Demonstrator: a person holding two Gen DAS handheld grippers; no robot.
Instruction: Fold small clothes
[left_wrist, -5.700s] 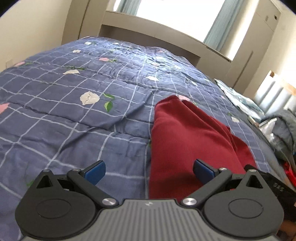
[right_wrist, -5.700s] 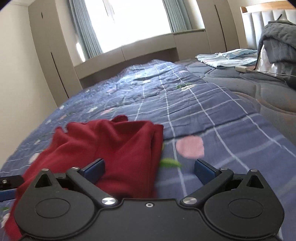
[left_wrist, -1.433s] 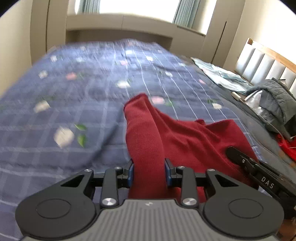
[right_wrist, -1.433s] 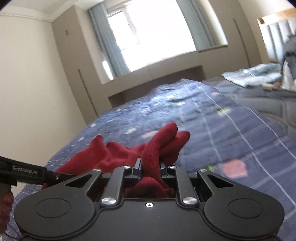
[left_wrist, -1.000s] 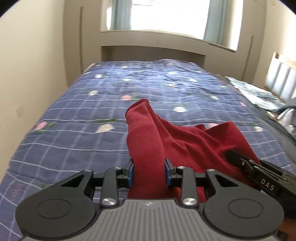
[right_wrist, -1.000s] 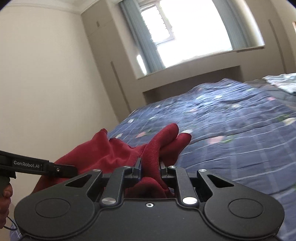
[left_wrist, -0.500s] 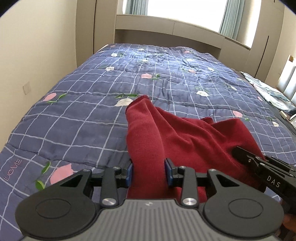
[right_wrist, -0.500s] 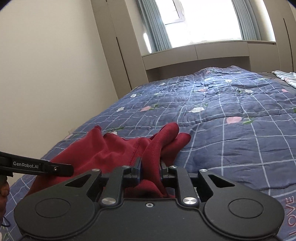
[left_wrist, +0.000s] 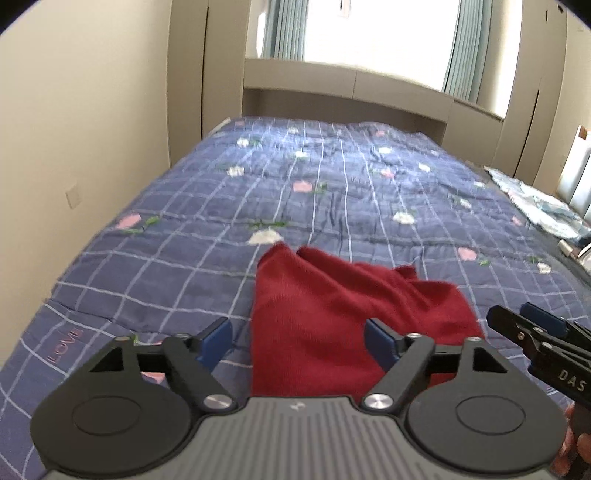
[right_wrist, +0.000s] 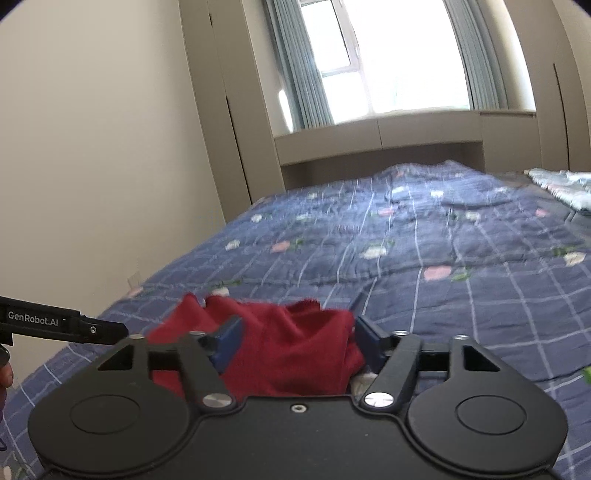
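Red knit garment: lies crumpled on the blue checked quilt, near the quilt's close edge. One corner of the cloth rises to a peak on the far side; the remainder spreads in loose folds toward the right of the left wrist view.

Left gripper: jaws spread wide and opening. The garment lies between the blue pads, but neither pad presses on it. The left pad stands over bare quilt, apart from the cloth edge; the right pad sits over the cloth. The gripper points down at the garment.

Right gripper: jaws spread and opening. The bunched garment fills the gap between the pads. Whether the pads touch the cloth cannot be told from this view; no pinch is visible. In the left wrist view this gripper enters from the right edge, just beside the garment's right side, with part of a hand below it.

Quilt: printed with pink and white flowers and white grid lines, with the word LOVE near the close edge. It covers a bed that runs to a window bench under a curtained window. A pale blue patterned cloth lies at the far right, well apart from the garment.
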